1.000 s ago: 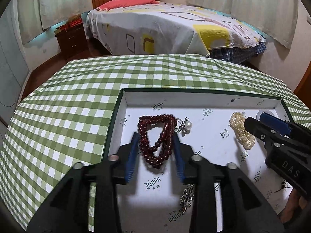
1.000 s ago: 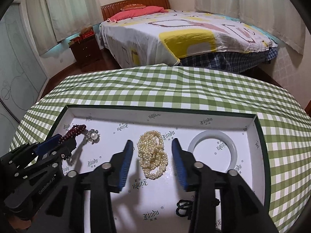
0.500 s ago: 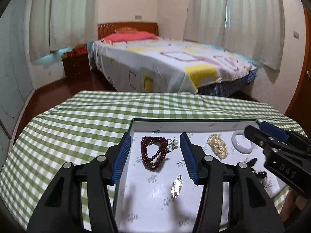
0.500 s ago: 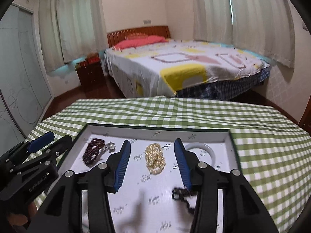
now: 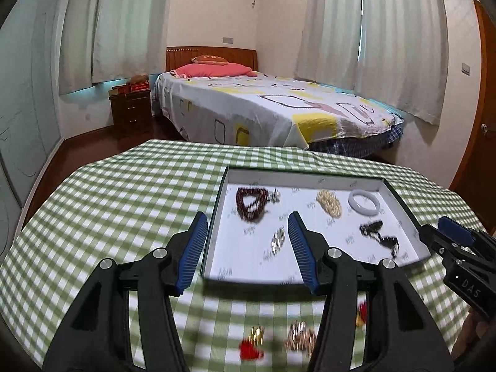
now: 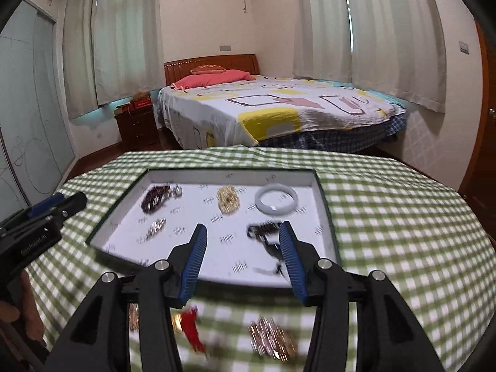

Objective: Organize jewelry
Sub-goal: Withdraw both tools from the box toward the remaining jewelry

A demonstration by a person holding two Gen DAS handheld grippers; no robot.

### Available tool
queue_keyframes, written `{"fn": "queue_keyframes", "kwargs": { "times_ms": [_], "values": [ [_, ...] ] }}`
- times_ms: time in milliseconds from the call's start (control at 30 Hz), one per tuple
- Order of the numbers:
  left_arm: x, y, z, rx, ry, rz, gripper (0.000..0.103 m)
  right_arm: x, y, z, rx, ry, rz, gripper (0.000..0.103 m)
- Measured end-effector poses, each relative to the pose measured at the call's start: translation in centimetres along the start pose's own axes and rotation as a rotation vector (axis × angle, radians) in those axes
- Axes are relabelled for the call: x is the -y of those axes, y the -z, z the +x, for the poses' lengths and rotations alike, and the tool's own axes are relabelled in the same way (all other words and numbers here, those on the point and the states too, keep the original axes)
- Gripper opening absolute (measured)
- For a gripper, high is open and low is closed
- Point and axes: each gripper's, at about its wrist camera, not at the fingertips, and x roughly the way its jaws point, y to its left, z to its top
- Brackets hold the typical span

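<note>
Through the left wrist camera, we are holding the left gripper (image 5: 246, 248) half-open and empty above the tray's (image 5: 217, 232) near edge, its jaws having just been opening. Loose gold and red pieces (image 5: 299, 338) are lying on the cloth before the tray.

Through the right wrist camera, the right gripper (image 6: 240, 254) is likewise gaping, empty. We should be lowering slowly, straddling one gold cluster (image 6: 272, 342) before closing.

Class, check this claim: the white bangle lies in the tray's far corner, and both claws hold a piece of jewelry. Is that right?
Not quite. The white bangle does lie in the tray's far corner, but both wrist views show the left claw and right claw open and holding nothing.
</note>
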Motion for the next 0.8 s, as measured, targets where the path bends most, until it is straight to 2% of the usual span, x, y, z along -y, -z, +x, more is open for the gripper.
{"fn": "queue_keyframes", "kwargs": {
  "times_ms": [100,400,800],
  "values": [
    [-0.3,1.3,-1.5,-0.002,0.001,-0.011,0.059,0.5,1.6,-1.1,-0.009,0.016,0.006,0.048],
    [-1.6,4.1,-4.4,-0.007,-0.005,-0.038,0.059,1.1,5.2,-3.3,-0.029,0.046,0.012,0.048],
    [-3.1,6.5,-4.0,-0.077,-0.023,-0.070,0.060,2.0,6.7,-1.2,-0.114,0.060,0.024,0.048]
  ]
}}
